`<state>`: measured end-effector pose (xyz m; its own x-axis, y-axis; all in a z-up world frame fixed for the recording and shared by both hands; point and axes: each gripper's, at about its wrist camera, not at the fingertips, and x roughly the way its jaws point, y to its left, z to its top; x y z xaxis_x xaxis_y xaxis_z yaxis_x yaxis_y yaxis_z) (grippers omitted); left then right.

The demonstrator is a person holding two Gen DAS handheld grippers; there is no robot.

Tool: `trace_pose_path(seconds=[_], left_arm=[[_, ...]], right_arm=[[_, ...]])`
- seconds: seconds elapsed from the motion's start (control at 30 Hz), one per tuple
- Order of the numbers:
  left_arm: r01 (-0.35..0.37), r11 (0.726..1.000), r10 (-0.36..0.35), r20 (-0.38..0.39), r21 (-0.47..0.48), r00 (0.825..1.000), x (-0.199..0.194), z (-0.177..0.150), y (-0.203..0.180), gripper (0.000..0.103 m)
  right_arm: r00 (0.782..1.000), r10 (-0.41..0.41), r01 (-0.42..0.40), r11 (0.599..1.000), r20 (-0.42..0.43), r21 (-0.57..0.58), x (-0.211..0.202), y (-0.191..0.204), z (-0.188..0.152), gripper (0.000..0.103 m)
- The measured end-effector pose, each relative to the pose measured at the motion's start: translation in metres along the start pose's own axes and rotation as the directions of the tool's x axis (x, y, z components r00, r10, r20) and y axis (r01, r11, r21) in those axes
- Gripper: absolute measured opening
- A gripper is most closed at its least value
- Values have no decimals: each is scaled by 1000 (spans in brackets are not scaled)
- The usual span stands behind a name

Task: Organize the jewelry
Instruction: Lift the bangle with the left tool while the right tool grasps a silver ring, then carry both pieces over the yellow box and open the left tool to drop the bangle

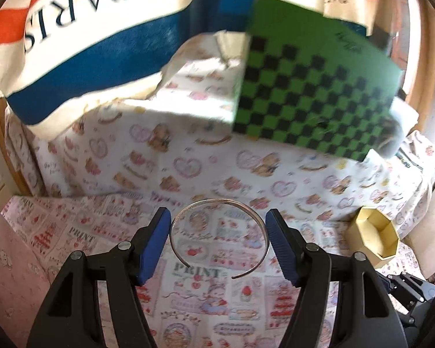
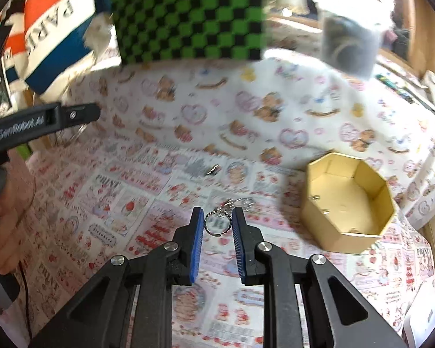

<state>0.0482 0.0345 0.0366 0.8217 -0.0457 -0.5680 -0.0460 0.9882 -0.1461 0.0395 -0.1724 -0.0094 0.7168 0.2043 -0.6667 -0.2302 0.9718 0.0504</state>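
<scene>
in your left wrist view, the left hand-held gripper [image 1: 217,240] is clamped across an open silver bangle [image 1: 219,236], lying flat between the pads, its gap facing back toward you. in your right wrist view, the right hand-held gripper [image 2: 217,223] pinches a small ring charm [image 2: 216,224], presumably bound for the gold octagonal box [image 2: 316,203] just to its right on the bench [image 2: 130,203].

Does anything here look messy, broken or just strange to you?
Nothing looks broken or spilled. The one loose end is a small shiny piece lying alone on the printed cloth, apart from the octagonal box. The left gripper holds a silver cuff bracelet; the right gripper holds a small round charm.
</scene>
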Motion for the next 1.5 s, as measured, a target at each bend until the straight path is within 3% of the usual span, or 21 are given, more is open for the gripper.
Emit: trace_pose_path(seconds=[0.2,0.53,0.7,0.83,0.93,1.07,1.23,1.37,1.43,1.5], left_arm=[[11,999,-14,52,51,999,-5,-5,-18,66],[53,994,-58,48,98,997,-7,-14,-42,66],[15,993,-22,62,114,998,-10,-16,-49,66],[82,986,-91,63,142,994,-31,-9,-67,66],[158,970,-176,86,187,981,-49,-1,-95,66],[320,930,-319,-33,182,947,-37,9,-139,66],[399,903,-374,-165,159,912,12,8,-185,66],[452,892,-434,-244,17,867,51,1,-193,66],[458,889,-439,-265,10,859,64,-5,-199,66],[446,895,-423,-273,26,864,74,-7,-206,66]], right_arm=[[997,6,-10,999,79,49,-19,-26,-2,22],[991,3,-24,988,134,155,-36,-68,4,22],[987,5,-37,980,162,197,-48,-86,7,21],[983,17,-61,969,185,238,-58,-102,11,21],[981,27,-84,952,195,294,-61,-122,11,21],[984,29,-92,926,174,366,-56,-148,8,21],[985,85,-150,860,152,488,-40,-181,-2,21],[982,95,-176,793,166,584,-33,-205,-15,21],[976,134,-210,766,169,607,-28,-212,-18,21],[974,151,-222,758,166,613,-25,-214,-19,21]])
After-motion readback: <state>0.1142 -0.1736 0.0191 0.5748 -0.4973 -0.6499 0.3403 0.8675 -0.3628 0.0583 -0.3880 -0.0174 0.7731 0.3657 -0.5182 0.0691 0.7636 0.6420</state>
